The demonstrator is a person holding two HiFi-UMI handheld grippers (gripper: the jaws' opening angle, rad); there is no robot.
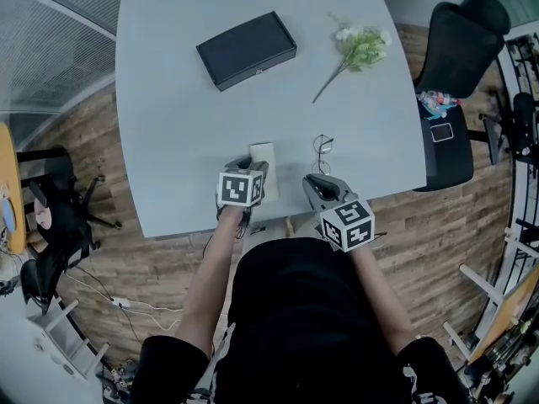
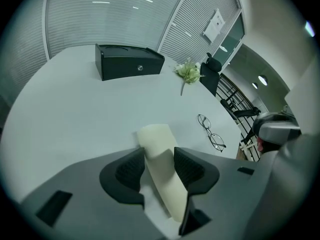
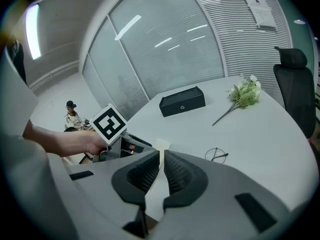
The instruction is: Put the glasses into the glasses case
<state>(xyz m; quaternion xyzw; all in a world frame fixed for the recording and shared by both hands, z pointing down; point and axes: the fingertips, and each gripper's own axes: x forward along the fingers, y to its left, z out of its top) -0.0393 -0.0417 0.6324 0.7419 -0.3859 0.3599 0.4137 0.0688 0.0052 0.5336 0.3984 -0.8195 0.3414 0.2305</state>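
At the left, the left gripper point(image 2: 159, 154) covers much of the cream glasses case point(image 2: 156, 139). The head view shows only the case's far end past the marker cube point(image 1: 242, 188), and the gripper's own view loses the near end under its body. The glasses point(image 1: 322, 147) are thin wire, too fine for us to tell how their arms are folded. Our own dark-clothed torso cuts off the near edge of the desk point(image 1: 168, 124).

The desk is pale grey with rounded corners and stands on a wooden floor point(image 1: 109, 259). Ribbed glass walls point(image 3: 170, 39) curve round behind it. At its far side lies a black box point(image 1: 246, 50) (closed, with a small catch on the front), and to the right of that a flower sprig point(image 1: 358, 49). A black office chair point(image 1: 459, 49) stands off the right edge.

The left fingers point(image 2: 131, 170) pinch the case from both sides, and it sits tilted between them. The glasses lie flat on the desk, right of the case and apart from it, just beyond the right gripper point(image 3: 162, 156). That gripper's fingers stand a narrow slit apart and pinch nothing. The cream of the case shows through the slit, though the head view puts this gripper clear of the case.
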